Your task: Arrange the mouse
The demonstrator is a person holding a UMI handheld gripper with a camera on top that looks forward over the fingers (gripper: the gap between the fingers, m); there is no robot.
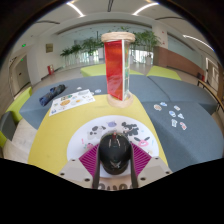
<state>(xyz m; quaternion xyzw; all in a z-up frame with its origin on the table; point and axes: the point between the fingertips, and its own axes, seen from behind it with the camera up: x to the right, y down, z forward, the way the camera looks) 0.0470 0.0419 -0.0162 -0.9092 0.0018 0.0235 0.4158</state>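
Note:
A black computer mouse (114, 152) sits between my two fingers, on a white mat (120, 130) with dark printed patterns. My gripper (114, 160) has its pink pads (90, 160) pressed against both sides of the mouse. The mouse's cable runs forward from its front across the mat. The mat lies on a yellow and grey-blue tabletop (60, 125).
A tall red and white cylinder (117, 67) stands on the table beyond the mouse. Small cards (172, 114) lie scattered at the right. A white sheet (72, 101) and a dark object (52, 94) lie at the left. Potted plants (85, 50) stand far back.

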